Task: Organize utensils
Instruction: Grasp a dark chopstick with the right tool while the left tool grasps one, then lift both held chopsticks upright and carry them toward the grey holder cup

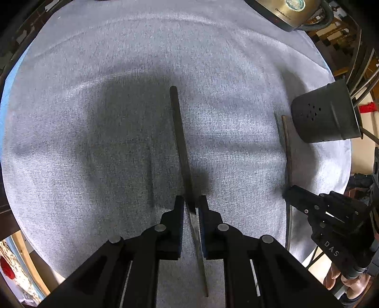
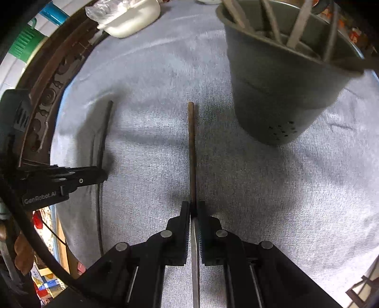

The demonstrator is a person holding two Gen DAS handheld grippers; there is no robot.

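My left gripper [image 1: 191,201] is shut on a black-handled knife [image 1: 181,142], held just above the grey cloth with the handle pointing away. My right gripper [image 2: 194,206] is shut on a brown-handled knife [image 2: 191,151], also handle forward. The dark grey utensil holder [image 2: 279,94] stands right of the brown handle, with several utensils in it. In the left wrist view the holder [image 1: 327,113] is at the right, with the right gripper [image 1: 298,196] and the brown-handled knife [image 1: 287,147] before it. In the right wrist view the left gripper [image 2: 94,176] and the black-handled knife [image 2: 104,137] are at the left.
A grey cloth [image 1: 118,71] covers the round table. A gold kettle [image 1: 284,11] stands at the far right edge. A white dish [image 2: 132,16] with clear plastic sits at the far left. The carved dark table rim [image 2: 47,94] shows at the left.
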